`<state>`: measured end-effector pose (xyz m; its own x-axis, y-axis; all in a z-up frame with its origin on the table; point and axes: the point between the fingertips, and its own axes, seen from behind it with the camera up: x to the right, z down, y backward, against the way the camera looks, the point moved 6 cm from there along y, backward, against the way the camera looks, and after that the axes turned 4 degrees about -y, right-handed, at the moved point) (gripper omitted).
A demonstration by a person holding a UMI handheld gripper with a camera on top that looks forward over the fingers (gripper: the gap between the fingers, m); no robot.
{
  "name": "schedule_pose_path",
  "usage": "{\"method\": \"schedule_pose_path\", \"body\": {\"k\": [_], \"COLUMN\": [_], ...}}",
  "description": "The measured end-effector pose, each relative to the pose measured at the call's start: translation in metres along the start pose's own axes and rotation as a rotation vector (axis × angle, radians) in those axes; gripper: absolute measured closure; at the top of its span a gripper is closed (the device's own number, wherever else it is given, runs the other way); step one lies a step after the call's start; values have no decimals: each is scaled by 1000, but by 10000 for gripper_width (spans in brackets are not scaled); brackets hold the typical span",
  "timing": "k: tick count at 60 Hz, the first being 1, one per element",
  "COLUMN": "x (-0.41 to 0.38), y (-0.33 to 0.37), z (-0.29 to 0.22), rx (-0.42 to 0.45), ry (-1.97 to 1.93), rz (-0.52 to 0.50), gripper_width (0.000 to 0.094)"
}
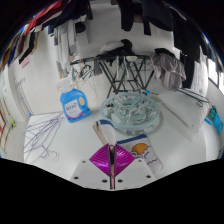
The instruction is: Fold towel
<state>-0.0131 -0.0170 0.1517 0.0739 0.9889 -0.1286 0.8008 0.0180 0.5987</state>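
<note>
Magenta pads meet at their tips, so the tool looks pressed together and holds nothing. It hovers low over the white counter, probably lining up for a first grab. Pale and crumpled, the towel lies heaped beyond the tool, apart from it, beside a blue bottle.

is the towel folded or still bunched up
Bunched up, not folded: the towel sits in a rumpled heap with uneven creases on the table, beyond the tool, which touches nothing.
</note>
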Motion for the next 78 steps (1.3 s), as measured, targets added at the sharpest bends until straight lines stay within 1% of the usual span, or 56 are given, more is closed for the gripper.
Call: {"method": "schedule_pose_path", "body": {"k": [5,6,7,8,9,11,12,13,14,15,16,19,24,31,34,39,44,53,61,67,78], "x": [41,48,53,59,64,79,85,90,94,97,99,107,118,129,139,152,152,143,148,147,143], "y": [-8,-11,-13,-17,-21,-23,-25,-26,-25,-23,-20,1,55,151,193,250,291,319,319,316,315], "z": [-1,0,2,4,7,15,17,17,16,14,12,1,-19,-36,-37,-37,-31,-22,-14,-12,-14], "rx": [-18,-21,-25,-30,-39,-61,-69,-72,-72,-68,-61,-33,-5,-31,-52,-55,-58,-42,-51,-63,-48], "ry": [-15,-18,-20,-19,-12,9,24,38,51,62,69,76,95,98,89,106,102,50,57,50,104], "rz": [43,49,51,56,63,90,105,115,122,124,120,98,77,57,91,149,132,49,43,18,-2], "gripper_width": [893,872,829,752,611,308,101,71,117,133,132,70,83,81,82,73,79,82,81,76,86]}}
